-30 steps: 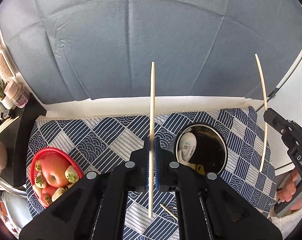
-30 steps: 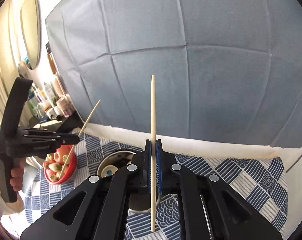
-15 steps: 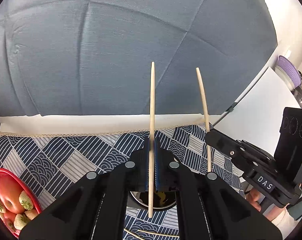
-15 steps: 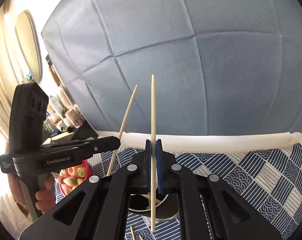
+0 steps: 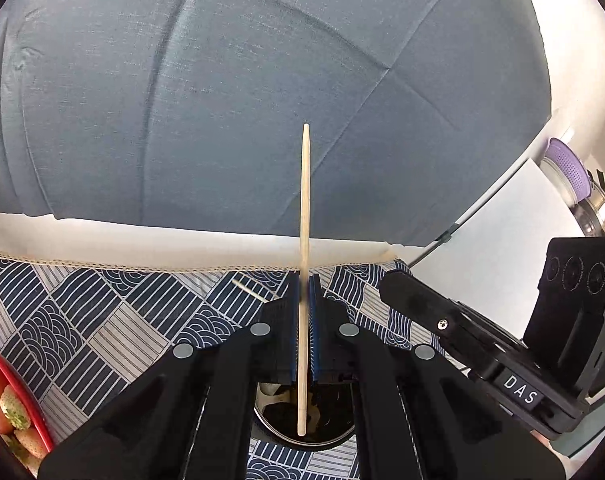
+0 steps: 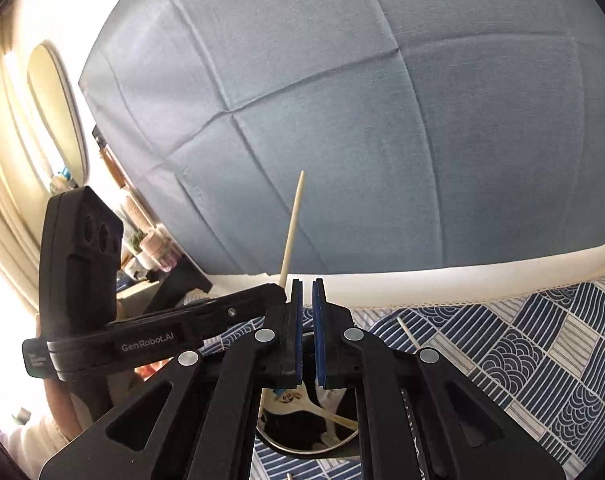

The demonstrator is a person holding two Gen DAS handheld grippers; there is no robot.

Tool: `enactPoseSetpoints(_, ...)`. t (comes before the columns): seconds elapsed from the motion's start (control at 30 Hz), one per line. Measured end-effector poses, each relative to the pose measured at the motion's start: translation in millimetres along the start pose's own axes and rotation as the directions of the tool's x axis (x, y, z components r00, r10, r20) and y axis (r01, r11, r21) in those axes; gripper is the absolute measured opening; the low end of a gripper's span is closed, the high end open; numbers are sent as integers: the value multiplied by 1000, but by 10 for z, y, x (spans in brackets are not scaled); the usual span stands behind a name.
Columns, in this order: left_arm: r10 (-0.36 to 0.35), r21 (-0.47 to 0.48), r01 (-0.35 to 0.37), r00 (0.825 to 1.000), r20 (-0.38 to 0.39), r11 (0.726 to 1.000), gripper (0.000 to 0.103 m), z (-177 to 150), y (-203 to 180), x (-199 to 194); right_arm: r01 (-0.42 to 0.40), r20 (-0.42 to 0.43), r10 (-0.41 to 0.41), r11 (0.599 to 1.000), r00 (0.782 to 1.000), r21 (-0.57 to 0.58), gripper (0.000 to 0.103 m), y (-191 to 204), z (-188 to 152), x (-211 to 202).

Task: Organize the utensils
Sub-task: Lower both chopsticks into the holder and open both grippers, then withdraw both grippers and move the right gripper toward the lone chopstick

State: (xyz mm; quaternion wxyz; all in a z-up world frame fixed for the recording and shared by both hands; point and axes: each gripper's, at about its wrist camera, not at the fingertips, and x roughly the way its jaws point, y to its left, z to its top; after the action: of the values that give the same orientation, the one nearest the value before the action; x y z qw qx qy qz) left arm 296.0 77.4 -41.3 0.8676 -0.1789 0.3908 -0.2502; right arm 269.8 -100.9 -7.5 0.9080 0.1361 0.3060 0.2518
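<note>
The left gripper [image 5: 304, 280] has its fingers [image 5: 315, 320] closed narrow on a long pale wooden chopstick [image 5: 304, 200]. The stick stands nearly upright, i.e. its long axis runs top to bottom through the pads. Its thin end points up and its blunt lower end hangs just over the mouth of the round shiny metal cup [image 5: 280, 434], which stands on the bench under the blue-and-white patterned cloth [image 5: 102, 320].

So the cup lies straight below the fingers. In my judgement the next move needs only a short lowering and a release, w/o any sideways shift.

The right gripper [image 6: 307, 284] is just beside the left one, also above the cup. Its fingers are almost together and hold nothing.

One more chopstick [image 5: 248, 290] lies flat on the cloth behind the cup, approx. as near to one hand as to the other.
</note>
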Motion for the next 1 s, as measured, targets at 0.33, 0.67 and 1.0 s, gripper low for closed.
enactPoseSetpoints(0.33,-4,26,3,1000,22,1000,5,-337,-22,30,65,-30,-63,997,998,46,7,-339,-244,-296)
enactPoseSetpoints(0.67,37,79,-38,999,13,996,29,-492,-80,-153,124,-65,-120,991,991,57,8,-523,-417,-393)
enactPoseSetpoints(1.0,129,64,-130,991,28,989,67,-517,70,-387,187,-107,-191,981,976,-45,43,-484,-468,-357)
